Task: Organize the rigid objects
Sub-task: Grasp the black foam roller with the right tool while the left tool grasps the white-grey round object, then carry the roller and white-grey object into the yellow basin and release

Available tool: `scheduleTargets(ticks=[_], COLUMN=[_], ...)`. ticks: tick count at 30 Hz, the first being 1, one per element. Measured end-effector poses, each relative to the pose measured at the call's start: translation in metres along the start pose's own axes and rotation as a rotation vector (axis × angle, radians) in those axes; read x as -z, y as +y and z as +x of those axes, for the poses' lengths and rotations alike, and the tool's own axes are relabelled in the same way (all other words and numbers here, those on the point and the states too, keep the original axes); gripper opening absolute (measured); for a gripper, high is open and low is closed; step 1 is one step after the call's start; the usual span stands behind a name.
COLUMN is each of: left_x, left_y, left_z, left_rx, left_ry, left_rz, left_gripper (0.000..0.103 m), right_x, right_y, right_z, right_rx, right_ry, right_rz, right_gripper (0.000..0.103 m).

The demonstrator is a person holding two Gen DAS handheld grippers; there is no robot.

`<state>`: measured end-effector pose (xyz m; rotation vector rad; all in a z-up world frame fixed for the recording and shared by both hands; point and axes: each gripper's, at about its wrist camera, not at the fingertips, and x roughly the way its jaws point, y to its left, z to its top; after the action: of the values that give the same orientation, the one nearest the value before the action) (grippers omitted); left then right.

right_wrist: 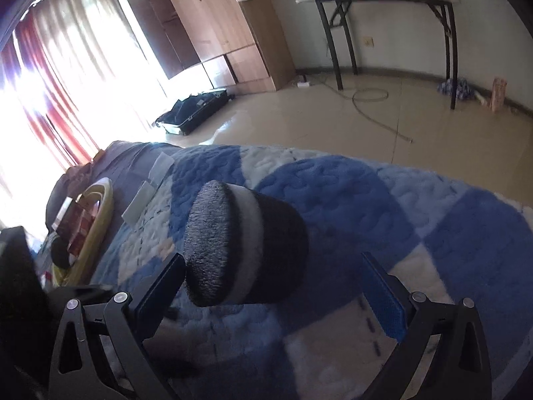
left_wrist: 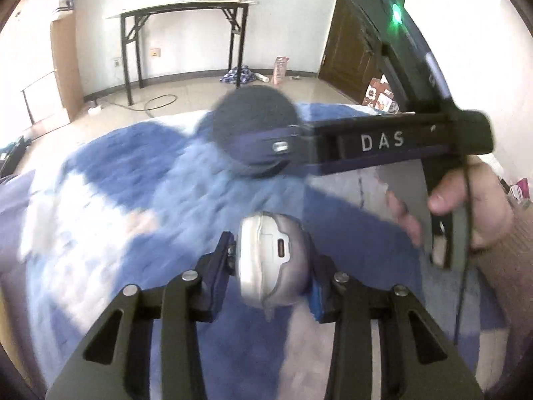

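Observation:
My left gripper (left_wrist: 271,260) is shut on a small silver case (left_wrist: 269,263) with a charging port, held above the blue and white quilt (left_wrist: 133,200). My right gripper (right_wrist: 276,286) is open. A black cylinder with a white band and a fuzzy end (right_wrist: 243,243) lies on its side on the quilt (right_wrist: 399,206) between its fingers, close to the left finger. In the left wrist view the right gripper's body, marked DAS (left_wrist: 383,141), crosses the frame with the fuzzy black cylinder (left_wrist: 253,116) at its tip.
A yellow-rimmed basket (right_wrist: 96,230) with boxes sits at the quilt's left end. White cards (right_wrist: 140,203) lie beside it. Beyond the bed are tiled floor, a black-legged table (right_wrist: 383,0), a wooden wardrobe (right_wrist: 213,23) and an open suitcase (right_wrist: 193,110).

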<state>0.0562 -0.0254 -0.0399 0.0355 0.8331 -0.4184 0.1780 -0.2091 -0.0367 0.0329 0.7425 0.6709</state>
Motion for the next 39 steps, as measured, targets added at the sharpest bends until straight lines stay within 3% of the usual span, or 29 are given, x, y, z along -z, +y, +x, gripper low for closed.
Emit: scheduleTargets(ticks=[3, 6, 9, 12, 13, 17, 20, 22, 26, 29, 35, 39], left_x=[0.013, 0.026, 0.037, 0.045, 0.051, 0.077, 0.105, 0.123, 0.165, 0.177, 0.142, 0.138], left_y=[0.02, 0.045, 0.066, 0.094, 0.103, 0.147, 0.189, 0.213, 0.259, 0.267, 0.284, 0.288], left_z=[-0.027, -0.057, -0.085, -0.123, -0.142, -0.221, -0.258, -0.262, -0.252, -0.245, -0.231, -0.223], left_rx=[-0.034, -0.066, -0.115, -0.204, -0.236, -0.456, -0.571, -0.637, -0.62, -0.601, -0.536, -0.517], left_ry=[-0.025, -0.05, -0.078, -0.093, -0.095, -0.133, -0.124, -0.09, -0.04, -0.071, -0.068, -0.062], left_rz=[-0.015, -0.091, -0.126, -0.155, -0.166, -0.193, -0.28, -0.31, -0.442, -0.422, -0.419, -0.413], left_gripper=[0.041, 0.041, 0.041, 0.041, 0.041, 0.041, 0.041, 0.041, 0.041, 0.041, 0.041, 0.043], right_x=[0.006, 0.0, -0.008, -0.008, -0.009, -0.016, -0.021, -0.02, -0.022, -0.023, -0.029, -0.024], right_y=[0.012, 0.008, 0.015, 0.025, 0.029, 0.089, 0.177, 0.237, 0.337, 0.376, 0.397, 0.402], right_z=[-0.003, 0.015, 0.028, 0.039, 0.038, 0.02, 0.031, 0.044, 0.086, 0.115, 0.156, 0.163], right_rx=[0.036, 0.023, 0.108, 0.21, 0.216, 0.072, -0.11, -0.221, -0.334, -0.331, -0.293, -0.292], right_ry=[-0.047, 0.013, 0.009, 0.015, 0.003, -0.09, -0.062, -0.024, 0.044, 0.085, 0.117, 0.128], right_rz=[-0.07, 0.0, -0.046, -0.127, -0.137, -0.217, -0.327, -0.4, -0.509, -0.551, -0.552, -0.572], right_gripper=[0.103, 0.103, 0.102, 0.068, 0.068, 0.067, 0.067, 0.067, 0.067, 0.067, 0.067, 0.068])
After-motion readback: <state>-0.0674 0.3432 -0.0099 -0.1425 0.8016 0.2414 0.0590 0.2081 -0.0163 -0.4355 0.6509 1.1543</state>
